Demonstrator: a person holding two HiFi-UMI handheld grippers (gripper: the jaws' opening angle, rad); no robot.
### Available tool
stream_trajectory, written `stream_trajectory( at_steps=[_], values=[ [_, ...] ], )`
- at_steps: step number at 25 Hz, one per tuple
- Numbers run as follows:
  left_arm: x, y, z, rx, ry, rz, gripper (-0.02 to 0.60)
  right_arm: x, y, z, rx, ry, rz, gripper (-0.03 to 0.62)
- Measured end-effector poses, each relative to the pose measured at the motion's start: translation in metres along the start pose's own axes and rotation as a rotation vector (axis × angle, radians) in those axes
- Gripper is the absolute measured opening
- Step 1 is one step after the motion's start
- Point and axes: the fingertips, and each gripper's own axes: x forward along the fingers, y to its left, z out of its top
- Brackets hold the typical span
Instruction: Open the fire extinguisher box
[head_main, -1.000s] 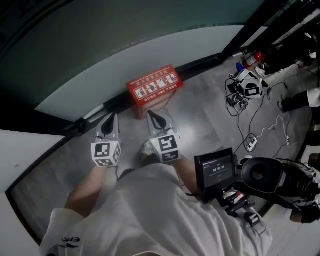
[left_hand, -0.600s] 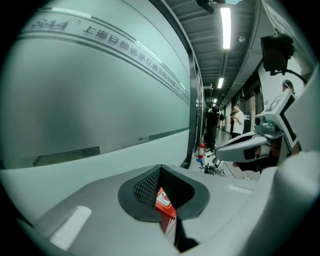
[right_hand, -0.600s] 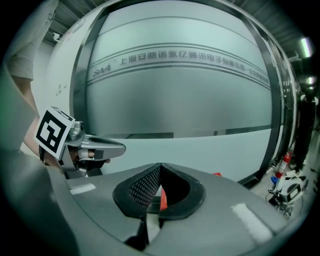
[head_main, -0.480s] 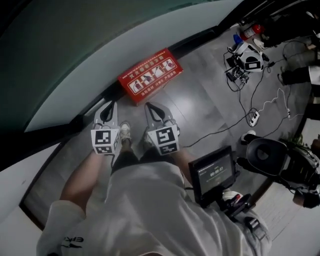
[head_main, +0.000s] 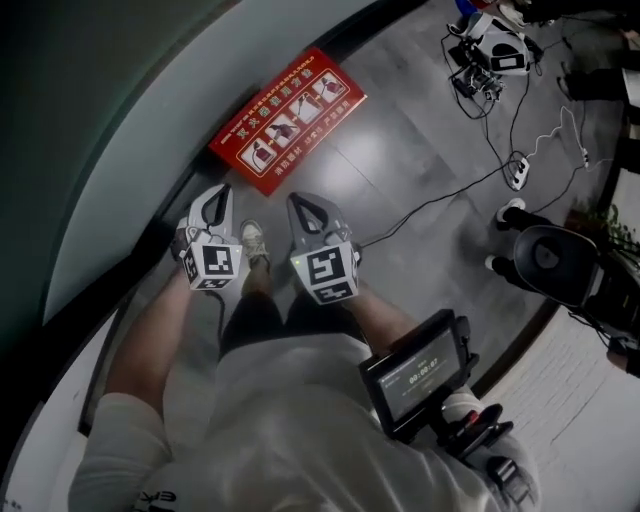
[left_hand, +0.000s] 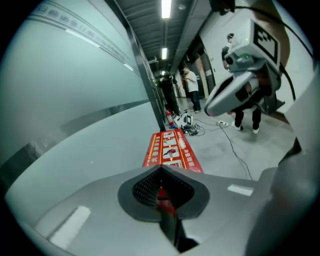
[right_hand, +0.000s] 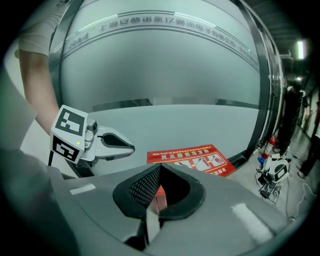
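Observation:
The fire extinguisher box (head_main: 285, 118) is a flat red case with white pictograms on its lid. It lies closed on the grey floor against the foot of the glass wall. My left gripper (head_main: 216, 196) and right gripper (head_main: 301, 206) hang side by side short of the box, both pointing at it and neither touching it. Both are shut with nothing in them. The left gripper view shows the box (left_hand: 170, 149) just beyond the closed left gripper (left_hand: 160, 172). The right gripper view shows the box (right_hand: 192, 159) past the closed right gripper (right_hand: 159, 168), with the left gripper (right_hand: 107, 141) beside it.
A frosted glass wall (head_main: 120, 150) runs along the left. Cables, a power strip (head_main: 517, 170) and devices (head_main: 490, 50) lie on the floor at the right, near a black stool (head_main: 555, 262). A red extinguisher (right_hand: 271, 145) stands farther along the wall. People (left_hand: 190, 87) stand down the corridor.
Both grippers have come down toward the floor, still shut and side by side. The left one has rolled. The red box now sits higher and further left in the head view.

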Motion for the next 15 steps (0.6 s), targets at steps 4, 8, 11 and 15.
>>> stream_trajectory(
  at_steps=[4, 8, 11, 15],
  values=[
    [0.033, -0.021, -0.032, 0.213, 0.033, -0.046, 0.023, 0.022, 0.001, -0.032, 0.008, 0.044, 0.009, 0.012],
    [0.054, -0.040, -0.057, 0.348, 0.054, -0.095, 0.144, 0.042, 0.001, -0.055, 0.027, 0.074, 0.030, 0.012],
    [0.064, -0.050, -0.067, 0.427, 0.052, -0.108, 0.209, 0.052, -0.002, -0.065, 0.041, 0.086, 0.044, 0.012],
    [0.074, -0.054, -0.069, 0.505, 0.047, -0.088, 0.249, 0.061, -0.008, -0.071, 0.057, 0.090, 0.058, 0.012]
  ],
)
